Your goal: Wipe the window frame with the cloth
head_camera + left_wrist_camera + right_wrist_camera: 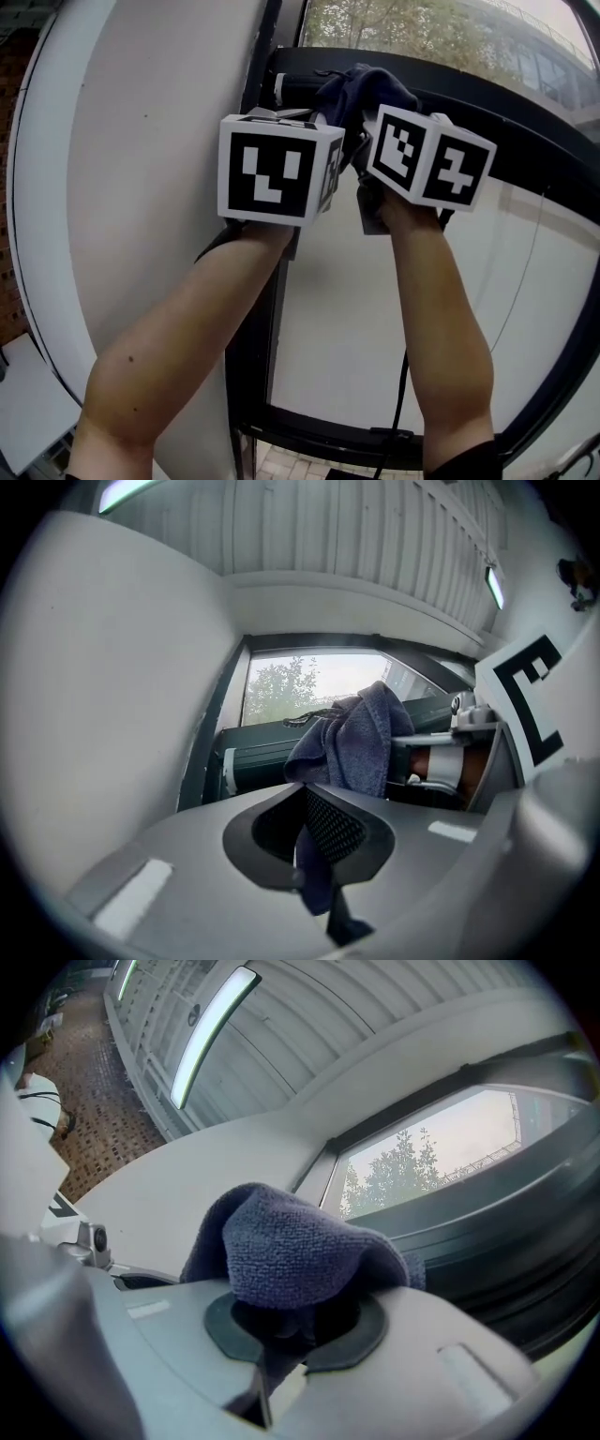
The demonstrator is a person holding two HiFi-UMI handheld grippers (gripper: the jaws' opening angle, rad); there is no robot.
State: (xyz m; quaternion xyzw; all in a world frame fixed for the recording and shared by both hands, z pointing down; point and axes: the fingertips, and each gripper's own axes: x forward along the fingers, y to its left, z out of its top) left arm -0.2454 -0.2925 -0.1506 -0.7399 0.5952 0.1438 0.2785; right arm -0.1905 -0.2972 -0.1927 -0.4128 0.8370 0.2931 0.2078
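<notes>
The left hand-held gripper (315, 829) is closed on a corner of the dark blue cloth (362, 735). The right hand-held gripper (281, 1324) is clamped on the bunched rest of it. Both are raised side by side at the upper corner of the black window frame (530, 142), with the cloth against the frame's top bar.

Grey shells and black ribbed pads (335, 829) noted on left claw (307, 803) and right claw (286, 1316); white black-marked cube (277, 169) mounted behind each.
</notes>
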